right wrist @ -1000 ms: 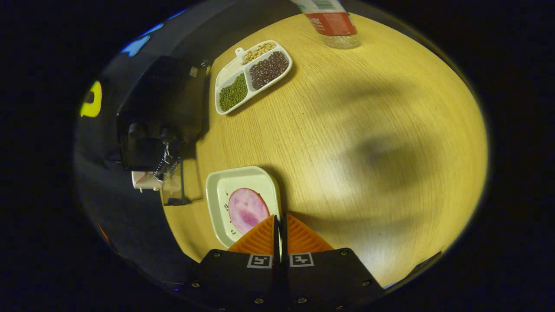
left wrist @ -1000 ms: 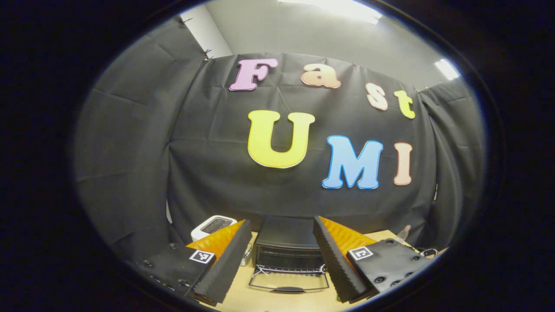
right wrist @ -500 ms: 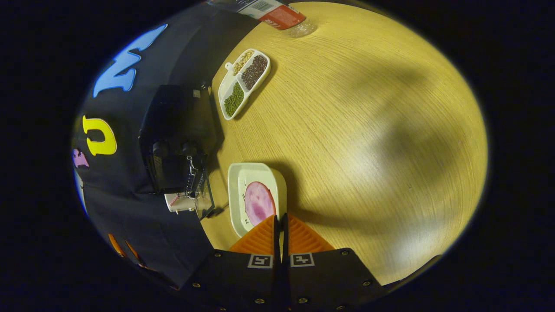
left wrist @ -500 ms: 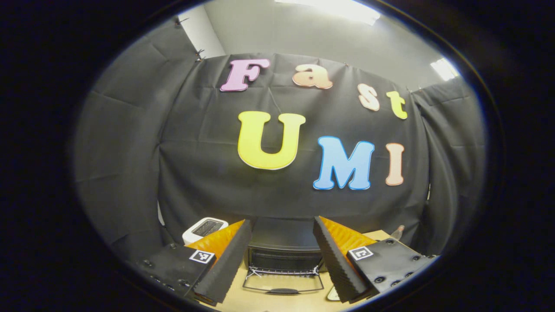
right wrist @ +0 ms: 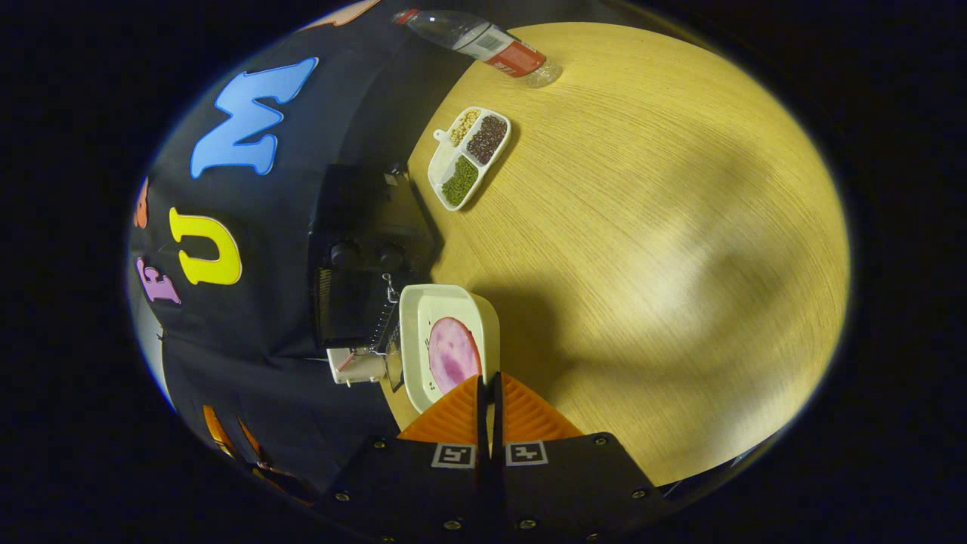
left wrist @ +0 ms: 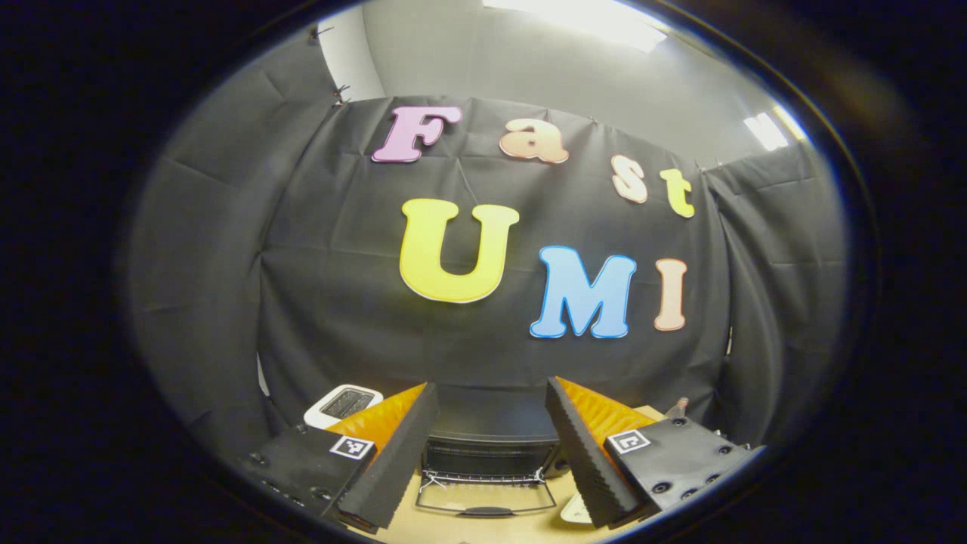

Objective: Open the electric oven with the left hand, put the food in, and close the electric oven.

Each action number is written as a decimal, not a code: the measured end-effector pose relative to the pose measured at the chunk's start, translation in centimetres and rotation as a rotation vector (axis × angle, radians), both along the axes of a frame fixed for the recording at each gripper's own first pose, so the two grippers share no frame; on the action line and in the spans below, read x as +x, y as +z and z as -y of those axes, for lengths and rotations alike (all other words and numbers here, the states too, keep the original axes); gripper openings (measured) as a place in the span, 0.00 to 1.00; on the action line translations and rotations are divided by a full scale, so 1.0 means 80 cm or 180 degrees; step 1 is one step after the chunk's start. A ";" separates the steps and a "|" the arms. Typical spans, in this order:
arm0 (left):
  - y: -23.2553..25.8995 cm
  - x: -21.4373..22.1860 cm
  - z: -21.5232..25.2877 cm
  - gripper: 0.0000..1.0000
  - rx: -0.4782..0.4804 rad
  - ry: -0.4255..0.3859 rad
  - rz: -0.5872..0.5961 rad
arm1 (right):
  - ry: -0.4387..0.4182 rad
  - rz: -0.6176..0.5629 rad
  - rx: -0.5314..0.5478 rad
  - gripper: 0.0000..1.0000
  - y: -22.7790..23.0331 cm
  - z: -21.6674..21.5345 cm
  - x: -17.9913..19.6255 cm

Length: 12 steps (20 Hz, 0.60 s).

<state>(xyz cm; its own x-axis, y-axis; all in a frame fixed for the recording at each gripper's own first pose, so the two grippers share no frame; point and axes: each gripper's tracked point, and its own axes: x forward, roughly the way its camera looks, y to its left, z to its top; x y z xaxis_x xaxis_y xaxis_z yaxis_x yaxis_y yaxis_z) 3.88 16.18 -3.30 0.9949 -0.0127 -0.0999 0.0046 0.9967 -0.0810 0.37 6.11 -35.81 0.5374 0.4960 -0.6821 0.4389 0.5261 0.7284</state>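
- With the oven (left wrist: 483, 446) door (left wrist: 485, 499) already dropped flat toward me, my left gripper (left wrist: 489, 423) hangs back from it with its fingers spread wide and nothing between them; the dark cavity and the wire rack (left wrist: 483, 477) sit in the gap I look through.
- My right gripper (right wrist: 487, 389) has its fingers pressed nearly together on the near rim of the white tray (right wrist: 414, 340), and the tray rides out ahead of them, carried edge-on.
- The food is a round pink slice of meat (right wrist: 452, 355) lying flat in the tray's middle. In the right gripper view the tray's far side is just beside the oven's (right wrist: 355, 264) open front, near the door's spring hinge.
- I judge the tray light and stiff, probably plastic or melamine, so a rim pinch will carry it. But a one-edge hold gives it leverage to droop or twist, so I'd keep it level.
- The slice looks soft, moist and slick; it is loose on a smooth surface and could slide if I tip the tray toward the oven.
- The rim is the right place to hold: it keeps my fingers off the meat and lets the tray's far end go in first onto the rack.
- A divided dish of beans (right wrist: 470, 157) and a bottle (right wrist: 483, 41) lie farther along the table (right wrist: 665, 249), well apart from this.
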 end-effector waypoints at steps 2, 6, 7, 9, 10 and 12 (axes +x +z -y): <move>0.003 -0.002 -0.006 1.00 -0.0002 -0.0033 0.0022 | -0.0091 0.0069 0.0032 0.00 0.014 -0.019 -0.002; 0.000 -0.010 -0.027 1.00 0.0003 -0.0039 0.0008 | -0.0325 0.0171 0.0135 0.00 0.037 -0.063 0.010; -0.001 -0.014 -0.032 1.00 -0.0005 -0.0026 0.0013 | -0.0371 0.0182 0.0150 0.00 0.041 -0.075 0.013; 0.003 -0.019 -0.049 1.00 -0.0005 0.0018 0.0027 | -0.0491 0.0186 0.0182 0.00 0.045 -0.097 0.024; 0.005 -0.022 -0.057 0.97 0.0001 0.0042 0.0040 | -0.0561 0.0198 0.0199 0.00 0.047 -0.108 0.031; 0.006 -0.028 -0.072 0.91 0.0003 0.0093 0.0051 | -0.0678 0.0209 0.0185 0.00 0.048 -0.128 0.044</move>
<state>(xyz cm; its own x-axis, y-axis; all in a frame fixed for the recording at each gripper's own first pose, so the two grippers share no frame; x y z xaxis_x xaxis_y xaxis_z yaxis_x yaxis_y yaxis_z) 1.62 21.95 -2.83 0.9963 0.0166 -0.0840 -0.0234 0.9965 -0.0801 3.88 16.37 -31.96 0.6765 0.4041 -0.6156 0.4861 0.3829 0.7855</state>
